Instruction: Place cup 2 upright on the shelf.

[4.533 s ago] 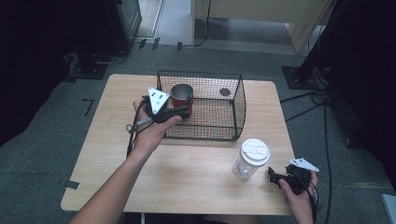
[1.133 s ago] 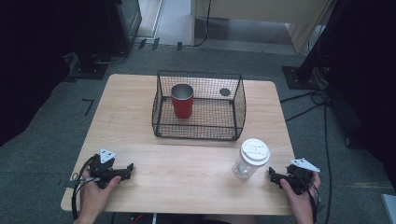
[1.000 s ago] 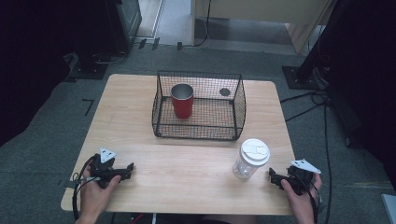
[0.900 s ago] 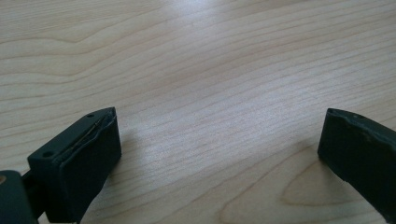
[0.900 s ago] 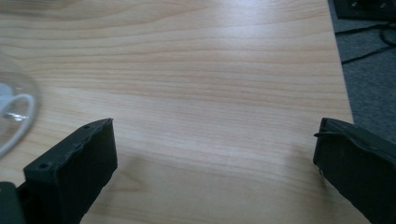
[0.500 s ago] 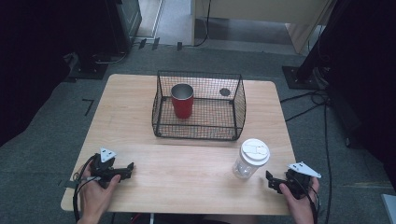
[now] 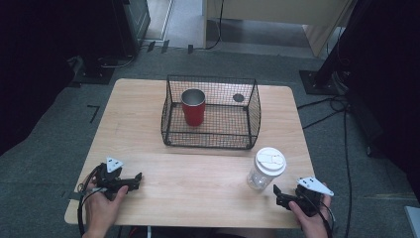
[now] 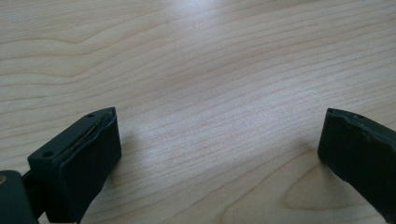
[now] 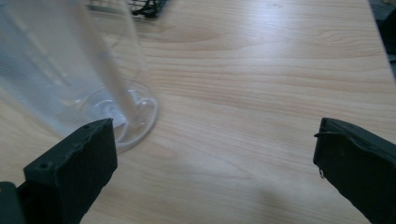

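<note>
At the lower right of the high view the right tool (image 7: 278, 194) sits low on the wooden surface (image 7: 198, 163) with its jaws spread wide and nothing between them, just beside the clear plastic cup (image 7: 267, 168) with a white lid, which stands upright and seems to stay just clear of the nearer jaw. At the lower left, the left tool (image 7: 136, 179) is likewise wide open over bare wood, gripping nothing. In the upper middle, a red tumbler (image 7: 193, 106) stands upright inside the black wire basket (image 7: 247, 129).

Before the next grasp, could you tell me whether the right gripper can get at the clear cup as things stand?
Probably yes: the right gripper is open beside the clear cup, with bare table between them.
</note>
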A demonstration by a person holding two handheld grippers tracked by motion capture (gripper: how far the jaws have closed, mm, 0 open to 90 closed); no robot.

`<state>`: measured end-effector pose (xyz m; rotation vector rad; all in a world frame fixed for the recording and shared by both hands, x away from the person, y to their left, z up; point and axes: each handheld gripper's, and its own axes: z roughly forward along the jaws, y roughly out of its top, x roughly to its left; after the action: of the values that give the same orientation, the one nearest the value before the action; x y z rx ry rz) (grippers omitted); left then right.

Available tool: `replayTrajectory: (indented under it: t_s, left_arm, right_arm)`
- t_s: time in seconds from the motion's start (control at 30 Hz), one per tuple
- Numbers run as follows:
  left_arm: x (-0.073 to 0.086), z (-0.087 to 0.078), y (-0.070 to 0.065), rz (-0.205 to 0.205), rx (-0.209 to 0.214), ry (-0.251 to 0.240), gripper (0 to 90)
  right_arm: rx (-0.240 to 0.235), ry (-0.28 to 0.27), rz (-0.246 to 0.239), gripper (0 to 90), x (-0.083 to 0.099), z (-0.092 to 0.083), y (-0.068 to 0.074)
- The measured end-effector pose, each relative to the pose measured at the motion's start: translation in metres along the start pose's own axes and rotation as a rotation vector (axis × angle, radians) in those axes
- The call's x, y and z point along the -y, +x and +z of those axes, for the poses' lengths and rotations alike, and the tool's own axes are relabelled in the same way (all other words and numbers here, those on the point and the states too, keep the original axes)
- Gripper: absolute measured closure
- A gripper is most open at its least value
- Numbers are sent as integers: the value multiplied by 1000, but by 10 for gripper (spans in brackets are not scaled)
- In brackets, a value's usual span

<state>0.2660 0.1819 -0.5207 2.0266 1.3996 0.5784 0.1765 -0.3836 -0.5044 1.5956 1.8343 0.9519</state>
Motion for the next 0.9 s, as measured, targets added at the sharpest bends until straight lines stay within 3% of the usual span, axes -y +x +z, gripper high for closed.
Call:
replayTrajectory:
  t_s: [0.37, 0.57, 0.67, 0.9]
  left_arm:
    - [0, 0, 0, 0, 0, 0, 0]
    - [0, 0, 0, 0, 0, 0, 0]
    - [0, 0, 0, 0, 0, 0, 0]
    - [0, 0, 0, 0, 0, 0, 0]
  right_arm:
    - [-104, -23, -64, 0, 0, -1, 25]
    - [-141, -43, -59, 0, -3, -2, 32]
    - [-150, -63, -59, 45, -5, -3, 37]
    - [-170, -114, -22, 82, -11, -6, 46]
